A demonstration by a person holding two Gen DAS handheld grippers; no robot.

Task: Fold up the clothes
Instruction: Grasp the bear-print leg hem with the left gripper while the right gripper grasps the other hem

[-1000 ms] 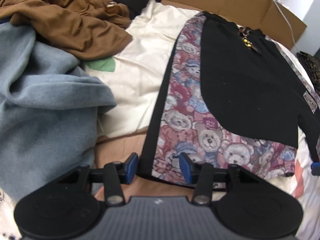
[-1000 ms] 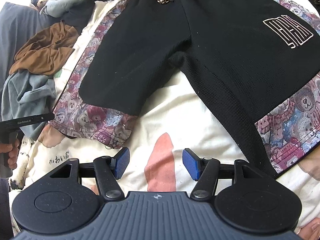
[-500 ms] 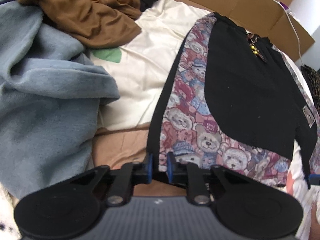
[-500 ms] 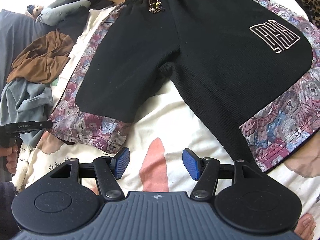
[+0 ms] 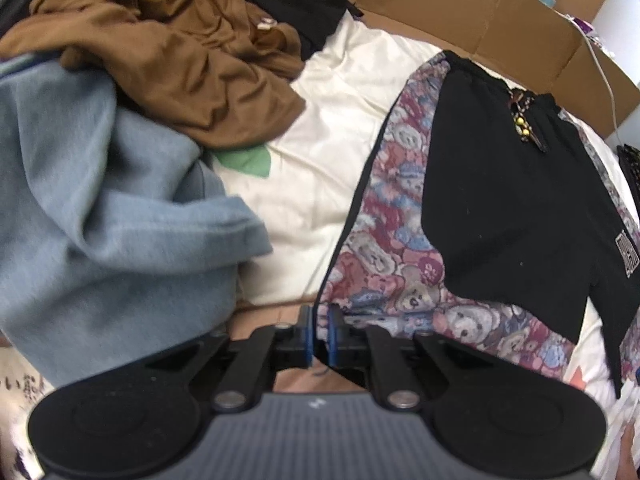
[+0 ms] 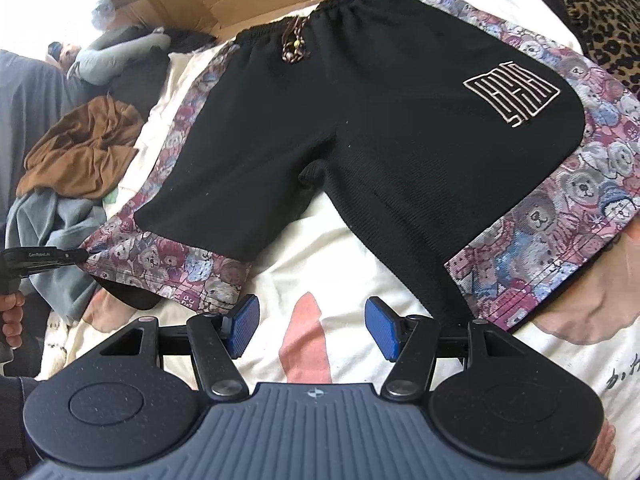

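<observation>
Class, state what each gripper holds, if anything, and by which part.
Left gripper pinches the shorts at the outer hem corner of one leg. Right gripper is open, holding nothing.

bed (image 6: 352, 248): cream sheet; on it: shorts (image 6: 360, 128); brown garment (image 5: 168, 60); blue garment (image 5: 100, 220)

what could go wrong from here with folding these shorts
The left claw pinches only the hem corner of the shorts, so the fabric may slip out when lifted. The right claw is open over the bedsheet, holding nothing, so a one-sided pull could skew the fold. The drawstring beads might bunch inside.
</observation>
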